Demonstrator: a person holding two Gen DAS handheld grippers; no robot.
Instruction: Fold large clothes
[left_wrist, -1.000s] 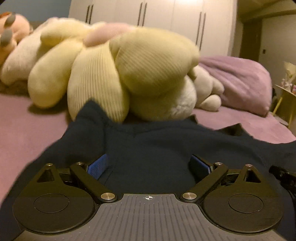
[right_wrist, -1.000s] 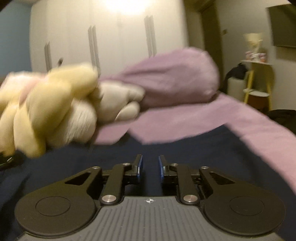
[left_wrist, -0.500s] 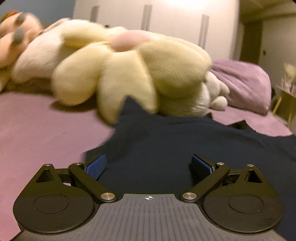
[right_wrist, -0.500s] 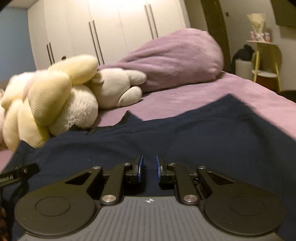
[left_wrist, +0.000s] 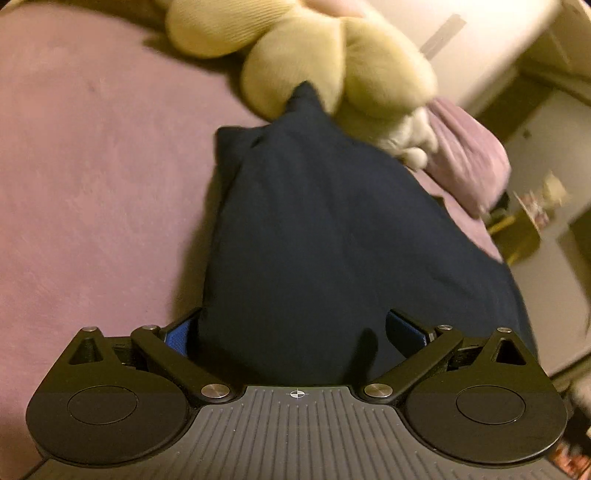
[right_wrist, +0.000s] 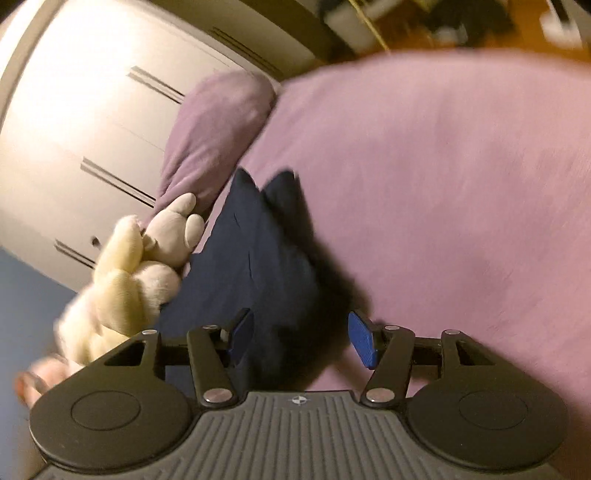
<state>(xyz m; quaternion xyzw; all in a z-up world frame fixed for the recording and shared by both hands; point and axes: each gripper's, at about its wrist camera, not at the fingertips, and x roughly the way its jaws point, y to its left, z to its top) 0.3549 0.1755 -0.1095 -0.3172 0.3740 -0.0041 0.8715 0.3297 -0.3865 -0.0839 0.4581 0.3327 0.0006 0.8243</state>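
A dark navy garment (left_wrist: 314, 229) lies on the purple bed (left_wrist: 92, 184), stretching as a long bundle from my left gripper (left_wrist: 291, 332) up to a pointed corner by the plush toys. That gripper's jaws stand wide, the cloth lying loosely between the blue pads without being pinched. In the right wrist view the same garment (right_wrist: 255, 266) runs away from my right gripper (right_wrist: 301, 338). Its jaws are opening, and cloth lies between the pads untouched. Both views are tilted and blurred.
A big yellow plush toy (left_wrist: 332, 62) and a pale plush (right_wrist: 173, 236) sit at the garment's far end. Beyond them are a purple pillow (right_wrist: 214, 125) and a white wardrobe (right_wrist: 92, 122). Bare purple sheet (right_wrist: 443, 184) spreads to the right.
The right jaws have gone from nearly shut to well apart. Both views have rolled and swung sideways. The garment now looks like a narrower bundle instead of a wide spread.
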